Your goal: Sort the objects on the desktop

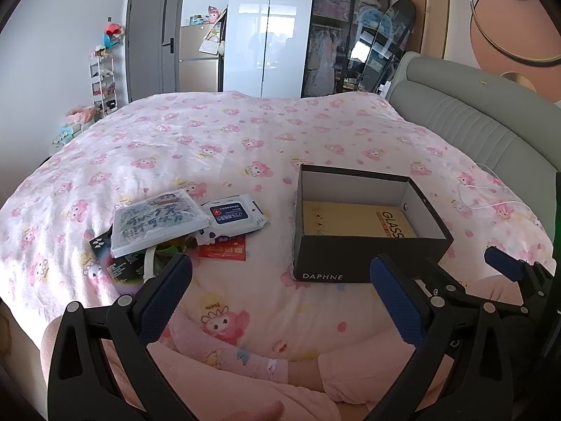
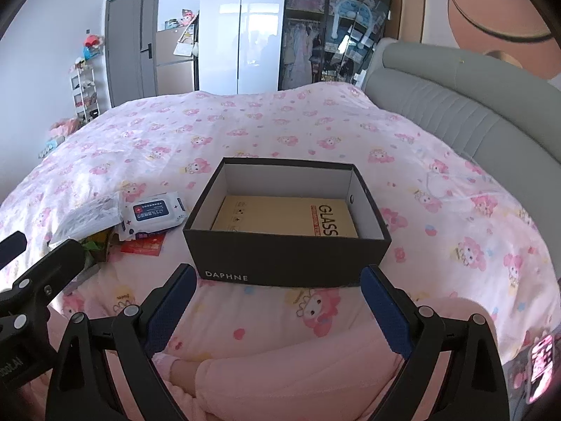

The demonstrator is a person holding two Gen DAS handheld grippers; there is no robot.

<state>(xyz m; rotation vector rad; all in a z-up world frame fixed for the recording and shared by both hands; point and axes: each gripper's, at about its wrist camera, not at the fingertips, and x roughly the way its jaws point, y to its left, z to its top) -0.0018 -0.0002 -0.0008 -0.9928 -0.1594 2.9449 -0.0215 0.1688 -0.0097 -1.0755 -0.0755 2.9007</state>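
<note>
A black open DAPHNE box [image 1: 368, 263] [image 2: 280, 263] stands on the pink bed. A yellow GLASS package [image 1: 357, 221] [image 2: 284, 221] lies flat inside it. Left of the box lies a pile: a clear pouch with a cartoon print [image 1: 157, 224] [image 2: 87, 217], a wet wipes pack [image 1: 233, 215] [image 2: 154, 214], a red card [image 1: 222, 249] [image 2: 143, 245], and dark packets [image 1: 105, 245] underneath. My left gripper [image 1: 280, 277] is open and empty, near the bed's front between pile and box. My right gripper [image 2: 278, 284] is open and empty, just in front of the box.
The pink patterned quilt [image 1: 245, 147] covers the whole bed. A grey padded headboard [image 1: 473, 119] runs along the right. A white cable [image 1: 484, 196] lies on the quilt right of the box. A phone [image 2: 540, 365] lies at the lower right. The person's legs in pink lie below the grippers.
</note>
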